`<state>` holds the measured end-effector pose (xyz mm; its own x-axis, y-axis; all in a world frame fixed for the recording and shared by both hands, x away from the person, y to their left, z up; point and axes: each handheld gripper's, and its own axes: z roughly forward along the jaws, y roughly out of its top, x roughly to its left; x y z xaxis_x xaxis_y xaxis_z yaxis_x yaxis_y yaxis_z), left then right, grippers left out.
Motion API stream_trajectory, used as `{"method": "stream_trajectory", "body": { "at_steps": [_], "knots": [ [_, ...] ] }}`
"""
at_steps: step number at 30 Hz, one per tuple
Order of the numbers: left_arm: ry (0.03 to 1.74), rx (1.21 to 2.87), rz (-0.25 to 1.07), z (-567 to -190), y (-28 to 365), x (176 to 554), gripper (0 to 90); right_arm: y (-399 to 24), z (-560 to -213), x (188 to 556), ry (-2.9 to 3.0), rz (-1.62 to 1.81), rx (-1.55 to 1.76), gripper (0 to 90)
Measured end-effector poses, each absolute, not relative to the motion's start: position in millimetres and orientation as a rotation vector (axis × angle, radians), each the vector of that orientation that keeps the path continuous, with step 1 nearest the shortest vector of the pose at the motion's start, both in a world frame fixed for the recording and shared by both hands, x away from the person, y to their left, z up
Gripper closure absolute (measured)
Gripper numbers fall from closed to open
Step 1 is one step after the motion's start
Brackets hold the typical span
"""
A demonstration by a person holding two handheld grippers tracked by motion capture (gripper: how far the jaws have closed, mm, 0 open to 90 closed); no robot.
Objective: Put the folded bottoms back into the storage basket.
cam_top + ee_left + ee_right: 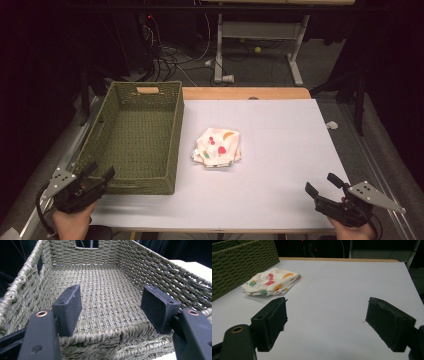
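Observation:
A folded white cloth (217, 147) printed with red, orange and green shapes lies near the middle of the white table top (280, 150); it also lies far left in the right gripper view as the cloth (270, 281). A green woven basket (125, 175) stands at the left, nothing inside it. My left gripper (98, 172) hovers at the basket's near corner, jaws wide open over the basket rim (100, 337). My right gripper (322, 182) is at the near right of the table, open, nothing between its jaws, well apart from the cloth.
The basket has a handle cut-out (147, 90) in its far wall. A wooden table edge (245, 93) runs behind the white top. Beyond it are desk legs (218, 45), cables and a small yellow ball (258, 49) on the floor.

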<state>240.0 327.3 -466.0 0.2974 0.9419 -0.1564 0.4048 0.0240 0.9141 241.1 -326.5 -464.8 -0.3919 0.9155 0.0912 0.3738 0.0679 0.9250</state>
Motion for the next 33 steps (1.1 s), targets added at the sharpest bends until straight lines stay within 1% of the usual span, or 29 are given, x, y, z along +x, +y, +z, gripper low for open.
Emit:
{"method": "stream_trajectory", "body": {
  "at_steps": [23, 33],
  "knots": [
    [1.274, 1.548, 0.672, -462.4, 327.6, 238.6, 31.9, -325.3, -465.8, 242.5, 1.846, 1.306, 1.264, 19.0],
    [1.261, 1.56, 0.673, -459.6, 320.3, 240.1, 32.4, -324.6, -466.1, 243.3, 1.871, 1.309, 1.252, 19.6]
  ]
}}
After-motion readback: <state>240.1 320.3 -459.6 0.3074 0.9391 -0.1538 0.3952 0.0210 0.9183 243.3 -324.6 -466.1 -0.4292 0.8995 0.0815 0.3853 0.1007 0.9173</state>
